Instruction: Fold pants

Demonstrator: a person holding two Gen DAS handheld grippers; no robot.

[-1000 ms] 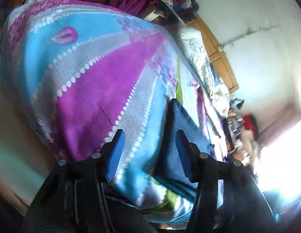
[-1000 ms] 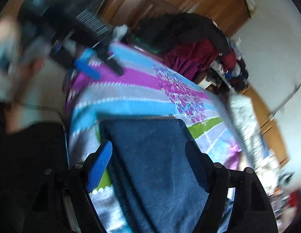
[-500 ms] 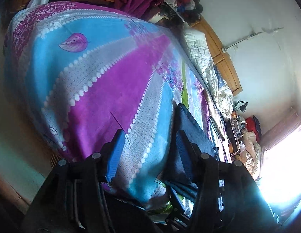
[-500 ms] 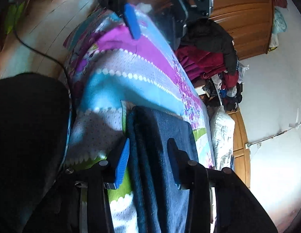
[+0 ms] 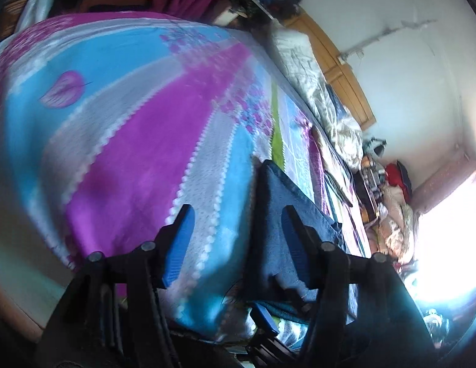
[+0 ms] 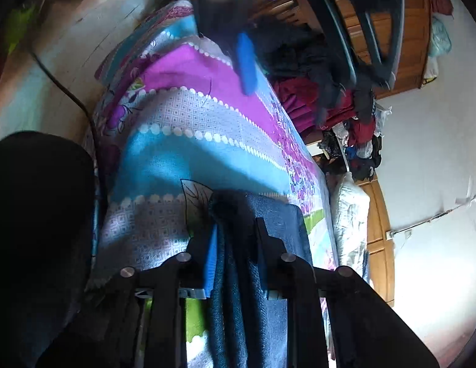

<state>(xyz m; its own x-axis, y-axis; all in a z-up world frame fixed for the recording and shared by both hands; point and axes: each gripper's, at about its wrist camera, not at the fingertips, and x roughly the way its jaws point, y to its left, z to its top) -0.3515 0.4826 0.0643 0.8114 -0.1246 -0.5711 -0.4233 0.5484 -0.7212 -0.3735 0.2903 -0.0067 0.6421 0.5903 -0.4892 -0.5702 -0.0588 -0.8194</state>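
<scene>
Now one pair of pants, dark blue and folded into a thick stack, lies on the bed near its edge, over the striped purple, blue and grey bedspread. No container shows in either view. Two grippers are present. The right gripper is clamped narrow on the folded edge of the pants, where half a second ago its jaws stood wider around that edge. The left gripper stands wide with nothing between its fingers; the pants lie behind its right finger. In the right wrist view it appears blurred above the bedspread, nearer than before.
</scene>
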